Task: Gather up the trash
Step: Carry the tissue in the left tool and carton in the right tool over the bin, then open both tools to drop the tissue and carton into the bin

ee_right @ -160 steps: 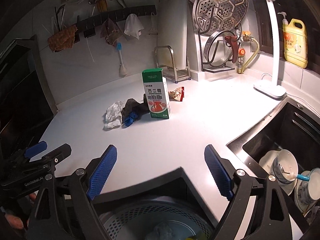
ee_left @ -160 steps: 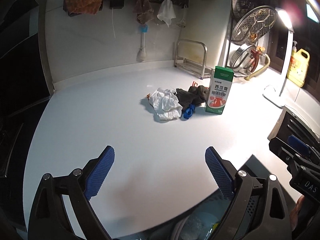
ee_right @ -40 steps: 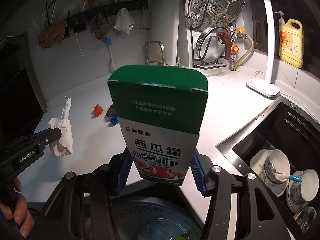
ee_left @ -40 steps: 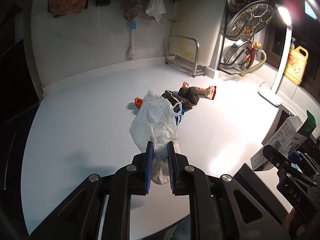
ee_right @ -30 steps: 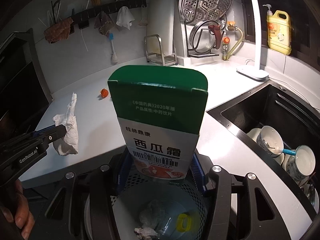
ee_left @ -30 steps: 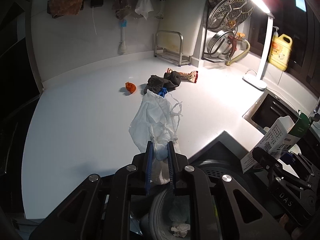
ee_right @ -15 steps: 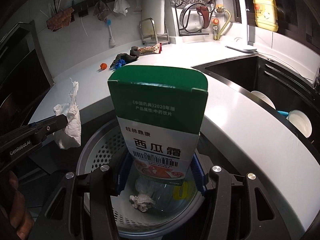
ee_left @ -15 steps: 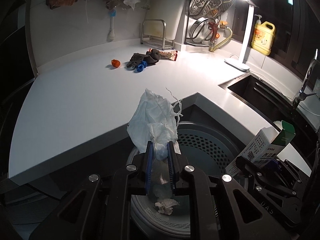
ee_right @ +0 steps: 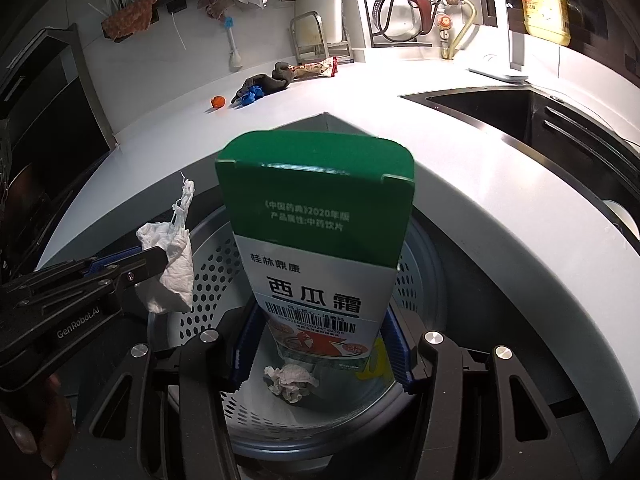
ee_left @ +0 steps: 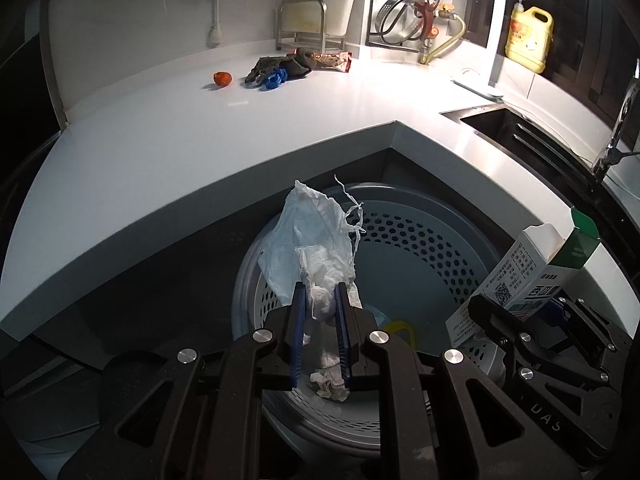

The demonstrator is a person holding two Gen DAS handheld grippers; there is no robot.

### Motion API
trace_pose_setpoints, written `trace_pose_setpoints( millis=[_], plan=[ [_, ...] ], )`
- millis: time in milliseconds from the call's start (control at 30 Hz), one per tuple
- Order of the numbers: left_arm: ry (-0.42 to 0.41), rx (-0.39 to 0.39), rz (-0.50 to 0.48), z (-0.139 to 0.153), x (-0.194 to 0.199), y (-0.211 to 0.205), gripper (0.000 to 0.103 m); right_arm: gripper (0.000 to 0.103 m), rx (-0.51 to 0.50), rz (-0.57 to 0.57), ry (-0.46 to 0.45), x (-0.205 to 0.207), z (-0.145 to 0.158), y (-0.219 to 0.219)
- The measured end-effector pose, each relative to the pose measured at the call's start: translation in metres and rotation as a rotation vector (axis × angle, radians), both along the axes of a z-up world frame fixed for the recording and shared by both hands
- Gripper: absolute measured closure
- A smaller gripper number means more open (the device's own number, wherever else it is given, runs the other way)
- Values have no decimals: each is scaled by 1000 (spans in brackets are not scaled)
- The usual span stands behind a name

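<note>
While both grippers are held above the bin, the scene is laid out as follows.

Left gripper [ee_left: 320, 312]: its blue pads are clamped tight on a crumpled white tissue [ee_left: 316, 256], which stands up past the fingertips and hangs over the bin's mouth.

Right gripper [ee_right: 322, 354]: its jaws are closed on the lower part of a green-and-white carton [ee_right: 316, 240], held upright with the green flap open on top, directly above the bin.

Bin [ee_right: 208, 276]: a round perforated basket is seen below the counter's corner; a crumpled paper wad [ee_right: 290, 378] and something yellow are seen at its bottom.

Counter [ee_left: 180, 128]: remaining trash is left near the back wall, well apart from both grippers: a small orange piece [ee_left: 222, 78], a dark rag [ee_left: 276, 67] with a blue scrap [ee_left: 276, 77] touching it, and a snack wrapper [ee_left: 332, 60] just beside the rag.

Sink [ee_right: 520, 116]: it is set into the counter on the right.

Person: part of a hand is glimpsed at the lower left edge of the right wrist view.
</note>
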State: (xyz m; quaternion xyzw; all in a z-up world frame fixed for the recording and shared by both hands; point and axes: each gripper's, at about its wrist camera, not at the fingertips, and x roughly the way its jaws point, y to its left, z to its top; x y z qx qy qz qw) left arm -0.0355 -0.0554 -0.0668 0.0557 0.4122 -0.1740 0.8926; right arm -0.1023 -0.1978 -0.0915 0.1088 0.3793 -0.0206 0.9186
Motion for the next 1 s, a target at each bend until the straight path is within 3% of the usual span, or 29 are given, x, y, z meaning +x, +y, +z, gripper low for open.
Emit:
trace_pose_setpoints(
  millis=[167, 900, 1000],
  plan=[
    [5, -9, -4, -4, 4, 2, 88, 51, -6, -6, 37, 8, -8, 0],
    [4, 13, 2, -4, 5, 1, 85, 50, 20, 1, 46, 11, -15, -2],
    [-4, 21, 2, -3, 4, 1, 85, 46, 22, -5, 38, 10, -12, -3]
  ],
)
